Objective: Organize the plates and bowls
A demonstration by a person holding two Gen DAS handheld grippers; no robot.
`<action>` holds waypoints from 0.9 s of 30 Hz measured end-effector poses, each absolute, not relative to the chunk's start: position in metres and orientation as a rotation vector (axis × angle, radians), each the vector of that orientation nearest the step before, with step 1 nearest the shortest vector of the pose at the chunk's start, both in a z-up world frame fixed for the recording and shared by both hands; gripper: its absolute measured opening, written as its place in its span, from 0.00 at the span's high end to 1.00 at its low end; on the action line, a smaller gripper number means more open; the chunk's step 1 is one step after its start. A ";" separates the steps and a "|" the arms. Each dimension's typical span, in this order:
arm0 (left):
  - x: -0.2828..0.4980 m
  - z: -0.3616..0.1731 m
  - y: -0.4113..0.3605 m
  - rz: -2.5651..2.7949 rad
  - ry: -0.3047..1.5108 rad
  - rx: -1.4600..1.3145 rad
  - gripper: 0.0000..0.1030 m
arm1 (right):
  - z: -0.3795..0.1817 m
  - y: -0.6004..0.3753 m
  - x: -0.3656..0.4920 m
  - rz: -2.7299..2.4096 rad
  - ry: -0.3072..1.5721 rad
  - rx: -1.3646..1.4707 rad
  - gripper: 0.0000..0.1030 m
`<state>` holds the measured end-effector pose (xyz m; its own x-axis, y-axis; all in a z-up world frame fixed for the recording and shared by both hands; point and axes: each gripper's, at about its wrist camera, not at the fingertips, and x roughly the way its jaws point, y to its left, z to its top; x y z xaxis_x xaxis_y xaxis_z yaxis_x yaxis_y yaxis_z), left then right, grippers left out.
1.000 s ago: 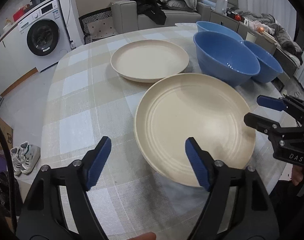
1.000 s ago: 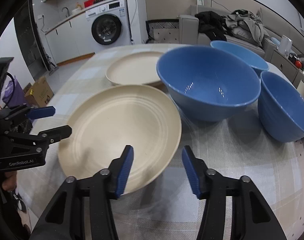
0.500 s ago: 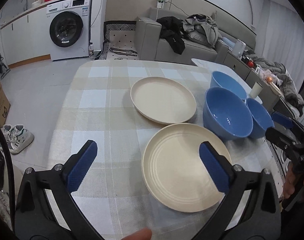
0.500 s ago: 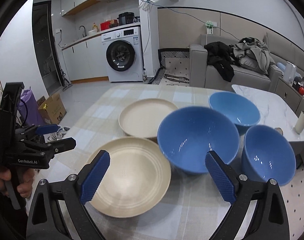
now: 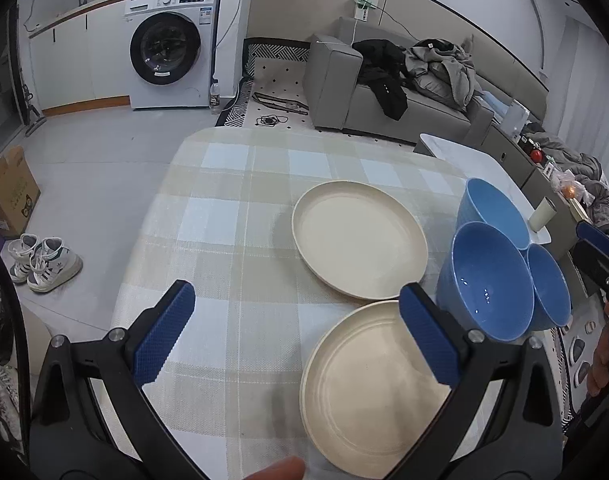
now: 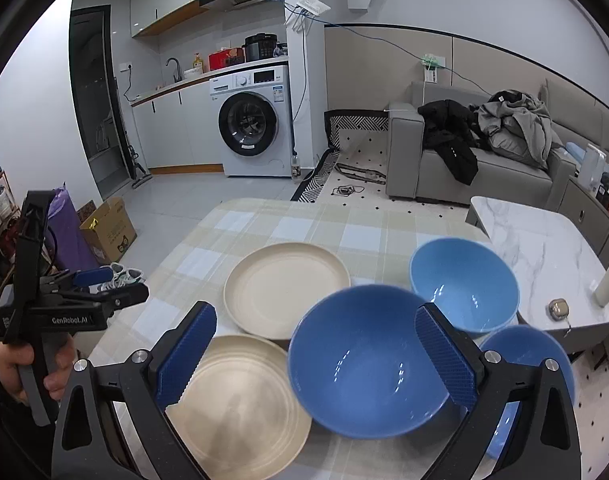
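Plates and bowls sit on the checked tablecloth, all empty. Through my left camera, my left gripper hangs above the cloth with its blue pads wide apart and nothing between them. The near cream plate lies just past my right pad, the far cream plate beyond it. Three blue bowls cluster at the right: the big bowl, the small bowl and the far bowl.

Through my right camera, my right gripper has its jaws opening wide, holding nothing. The big bowl shows between the pads, below them. The near cream plate touches it on the left.
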<state>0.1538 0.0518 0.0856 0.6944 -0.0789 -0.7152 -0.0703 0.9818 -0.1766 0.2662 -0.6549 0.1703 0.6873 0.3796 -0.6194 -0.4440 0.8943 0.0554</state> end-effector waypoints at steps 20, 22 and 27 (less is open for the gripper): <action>0.229 0.076 0.062 0.051 0.866 -0.235 0.01 | 0.195 -0.630 0.384 0.490 0.760 -0.157 0.01; 0.236 0.073 0.062 0.052 0.875 -0.241 0.01 | 0.192 -0.623 0.395 0.504 0.785 -0.174 0.01; 0.253 0.064 0.061 0.059 0.899 -0.232 0.01 | 0.173 -0.608 0.420 0.513 0.849 -0.209 0.01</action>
